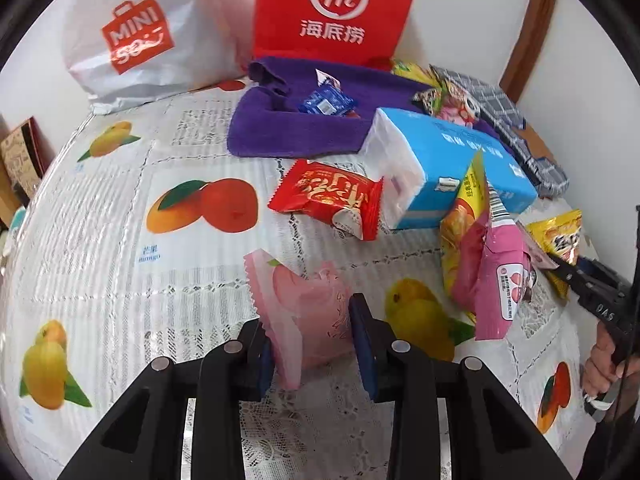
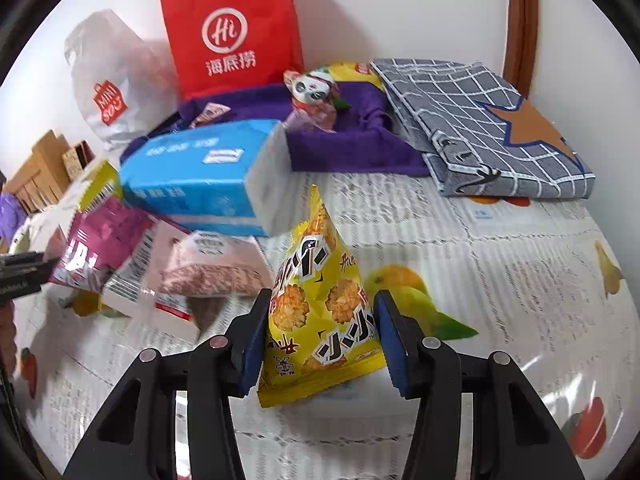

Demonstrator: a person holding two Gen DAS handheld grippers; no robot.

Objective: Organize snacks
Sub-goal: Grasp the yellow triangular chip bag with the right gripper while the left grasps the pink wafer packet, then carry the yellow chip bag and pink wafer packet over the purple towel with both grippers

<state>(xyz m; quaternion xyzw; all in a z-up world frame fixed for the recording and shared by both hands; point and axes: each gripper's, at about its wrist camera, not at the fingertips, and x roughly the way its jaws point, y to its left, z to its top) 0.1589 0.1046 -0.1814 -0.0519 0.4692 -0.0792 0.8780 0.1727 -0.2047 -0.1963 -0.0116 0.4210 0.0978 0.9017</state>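
While the left claw (image 1: 314,344) clasps a pink packet (image 1: 308,312), the right claw (image 2: 320,340) grips a yellow pouch (image 2: 320,300).

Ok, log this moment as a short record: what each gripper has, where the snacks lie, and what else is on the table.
left gripper: fingers around a pale pink snack packet
right gripper: fingers around a yellow snack bag
loose snacks: red packet on the fruit-print tablecloth; blue packet on the purple towel
other items: blue tissue pack, red paper bag, white Miniso bag, grey checked cloth
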